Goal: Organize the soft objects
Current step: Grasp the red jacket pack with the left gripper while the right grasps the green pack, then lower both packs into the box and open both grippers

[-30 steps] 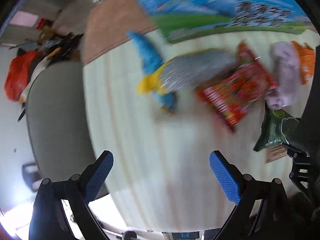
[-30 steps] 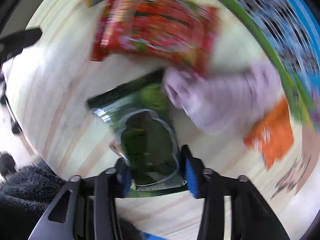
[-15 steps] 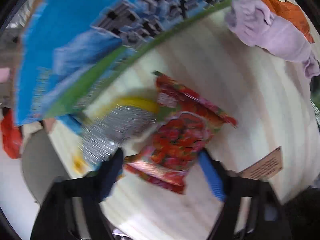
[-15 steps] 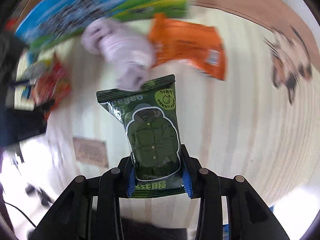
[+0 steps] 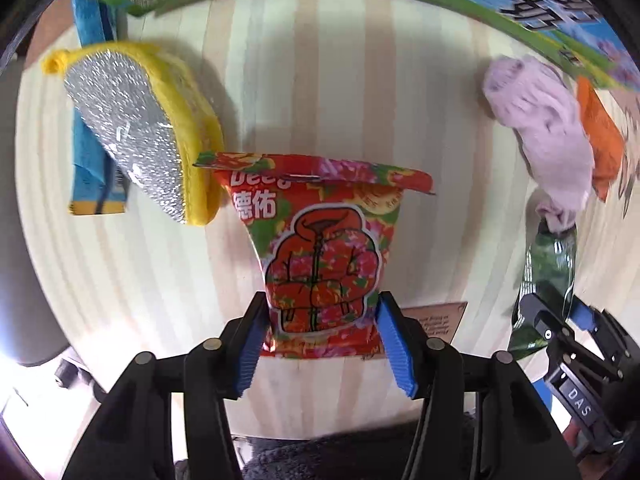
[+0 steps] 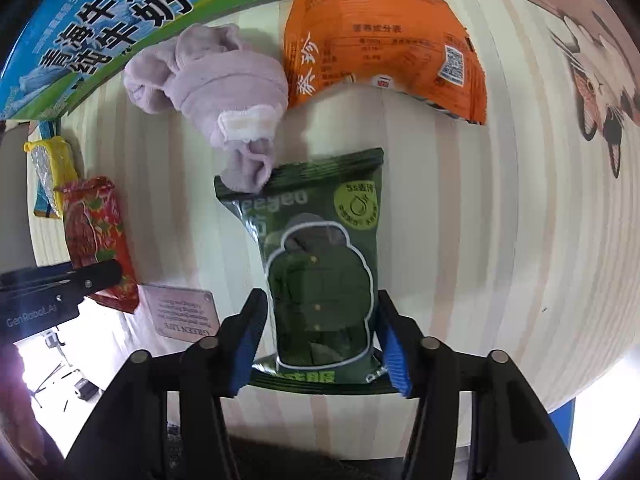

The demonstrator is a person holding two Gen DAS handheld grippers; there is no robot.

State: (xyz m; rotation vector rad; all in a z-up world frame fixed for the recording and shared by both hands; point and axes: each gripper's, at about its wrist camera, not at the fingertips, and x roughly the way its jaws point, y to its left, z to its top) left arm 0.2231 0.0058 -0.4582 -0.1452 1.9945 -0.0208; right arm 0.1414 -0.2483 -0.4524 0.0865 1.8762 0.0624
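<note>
My left gripper point(image 5: 322, 344) is shut on the bottom of a red floral pouch point(image 5: 320, 256) that stands upright over the wooden table. My right gripper point(image 6: 320, 340) is shut on the bottom of a dark green pouch point(image 6: 320, 256), also seen in the left wrist view point(image 5: 548, 276). The red pouch shows at the left of the right wrist view point(image 6: 96, 240). A lilac rolled cloth point(image 6: 212, 84) touches the green pouch's top left corner. An orange packet point(image 6: 384, 44) lies behind it.
A yellow and silver scrub pad point(image 5: 140, 128) leans on a blue packet point(image 5: 96, 120) at the left. A blue and green milk carton box point(image 6: 100, 20) stands along the back. A small brown label card point(image 6: 184, 312) lies near the front edge of the table point(image 6: 460, 208).
My left gripper has swung in and closed on the red pouch, which lay flat on the table before. My right gripper keeps its hold on the green pouch, now nearer the lilac cloth.
</note>
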